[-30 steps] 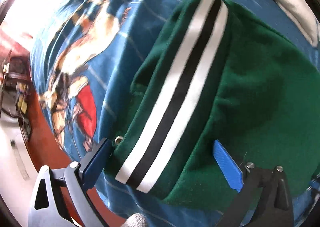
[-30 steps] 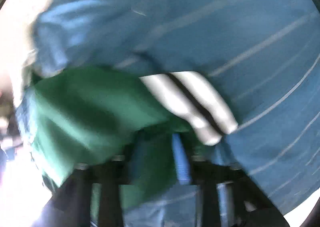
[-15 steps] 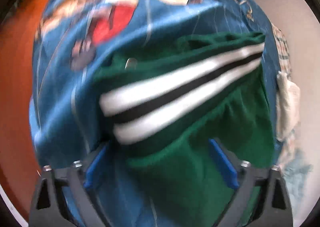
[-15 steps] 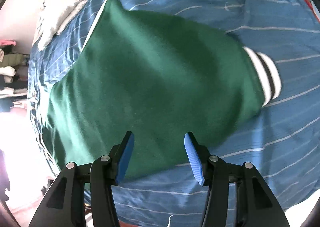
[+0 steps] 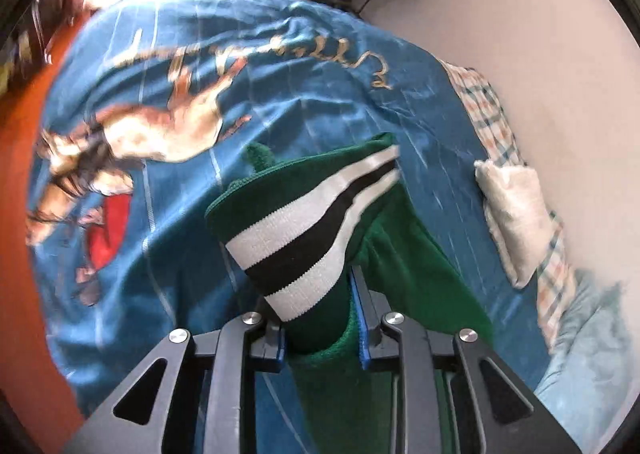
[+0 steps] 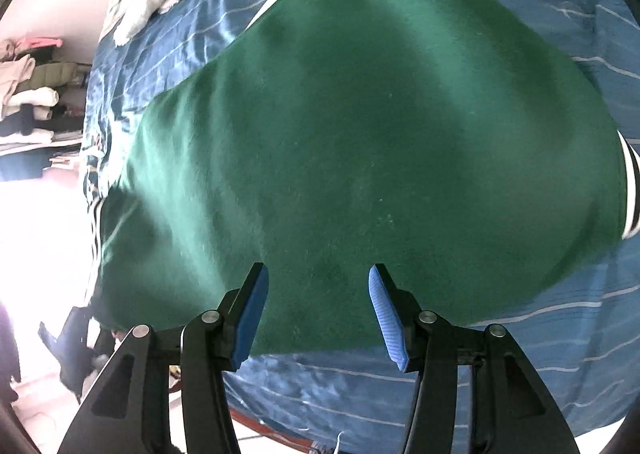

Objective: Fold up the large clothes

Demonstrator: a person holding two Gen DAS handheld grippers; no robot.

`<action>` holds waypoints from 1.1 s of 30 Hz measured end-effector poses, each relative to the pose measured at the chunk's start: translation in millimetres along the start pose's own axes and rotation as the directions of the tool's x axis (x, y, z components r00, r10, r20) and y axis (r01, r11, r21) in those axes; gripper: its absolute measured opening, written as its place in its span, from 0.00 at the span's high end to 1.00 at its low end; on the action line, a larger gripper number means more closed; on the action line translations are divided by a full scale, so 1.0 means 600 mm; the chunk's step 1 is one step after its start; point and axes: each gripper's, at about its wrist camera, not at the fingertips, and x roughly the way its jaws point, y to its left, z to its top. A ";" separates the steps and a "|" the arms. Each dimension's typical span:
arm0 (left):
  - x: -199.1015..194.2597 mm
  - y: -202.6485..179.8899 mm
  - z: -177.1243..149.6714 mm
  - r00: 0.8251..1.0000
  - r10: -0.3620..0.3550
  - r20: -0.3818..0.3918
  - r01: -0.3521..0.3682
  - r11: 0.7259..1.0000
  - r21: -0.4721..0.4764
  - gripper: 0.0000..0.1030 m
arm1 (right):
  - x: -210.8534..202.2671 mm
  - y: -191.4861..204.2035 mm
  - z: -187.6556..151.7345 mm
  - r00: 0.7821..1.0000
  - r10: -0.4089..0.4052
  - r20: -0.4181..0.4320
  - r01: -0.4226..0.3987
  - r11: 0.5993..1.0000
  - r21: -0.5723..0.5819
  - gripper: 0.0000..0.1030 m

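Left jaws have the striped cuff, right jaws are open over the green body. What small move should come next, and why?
Probably lift the striped cuff and carry it across onto the green garment. The left gripper is closing with that cuff bunched between its jaws, while the right gripper hangs open above flat cloth on the blue bedspread, holding nothing.

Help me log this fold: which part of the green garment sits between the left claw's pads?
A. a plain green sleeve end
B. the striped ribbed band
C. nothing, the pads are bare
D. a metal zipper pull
B: in the left wrist view the left claw is closing on the white-and-black striped ribbed band of the green garment, bunched between its pads.
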 end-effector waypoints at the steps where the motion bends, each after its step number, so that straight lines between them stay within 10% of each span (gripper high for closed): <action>1: 0.009 0.028 0.000 0.999 -0.038 -0.020 0.037 0.999 -0.035 0.79 | 0.003 0.002 -0.002 1.000 0.009 -0.011 -0.009 1.000 -0.001 0.47; 7: 0.050 0.089 -0.024 0.991 -0.124 -0.041 0.118 0.985 -0.129 0.66 | 0.035 0.029 0.017 0.998 0.033 -0.052 -0.039 0.993 -0.111 0.47; 11: 0.064 0.085 -0.028 0.991 -0.125 -0.045 0.116 0.980 -0.162 0.47 | 0.068 -0.009 0.068 0.991 -0.124 0.043 0.127 0.990 -0.063 0.61; 19: 0.098 0.047 -0.025 0.998 0.006 -0.056 -0.009 0.998 -0.060 0.32 | 0.053 0.024 0.062 0.999 -0.053 -0.012 0.052 0.994 -0.099 0.52; 23: 0.088 0.017 -0.018 0.996 0.087 -0.030 -0.087 0.996 -0.017 0.75 | 0.075 0.046 0.053 0.996 -0.090 -0.020 0.086 0.986 -0.143 0.50; 33: -0.067 -0.096 0.119 0.988 -0.003 0.153 -0.021 0.987 0.157 0.81 | -0.034 0.031 0.024 0.997 -0.054 0.055 0.057 0.996 -0.066 0.37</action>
